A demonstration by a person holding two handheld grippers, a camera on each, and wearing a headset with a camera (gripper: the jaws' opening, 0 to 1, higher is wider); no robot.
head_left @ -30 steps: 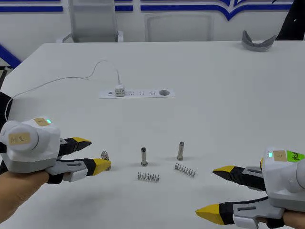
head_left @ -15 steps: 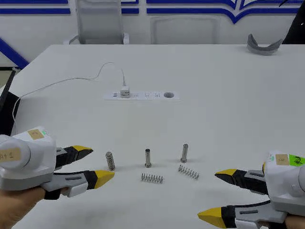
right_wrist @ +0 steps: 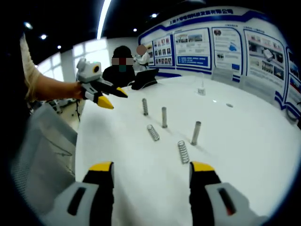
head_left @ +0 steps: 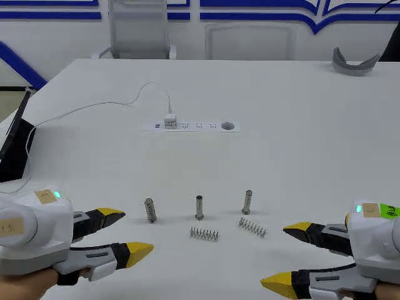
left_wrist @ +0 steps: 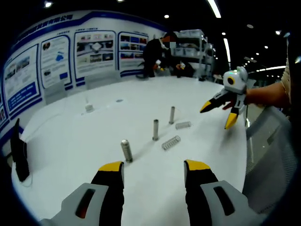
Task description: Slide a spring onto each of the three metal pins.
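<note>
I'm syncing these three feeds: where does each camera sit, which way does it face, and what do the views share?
Head view: on the headset, looking forward and down at the table; left gripper and right gripper rise from below.
Left gripper view: on the left gripper, facing over its jaws toward the right gripper and the hand holding it.
Right gripper view: on the right gripper, facing the opposite way, toward the left gripper and a forearm.
Shared: the sprung pin, two bare pins, two loose springs.
</note>
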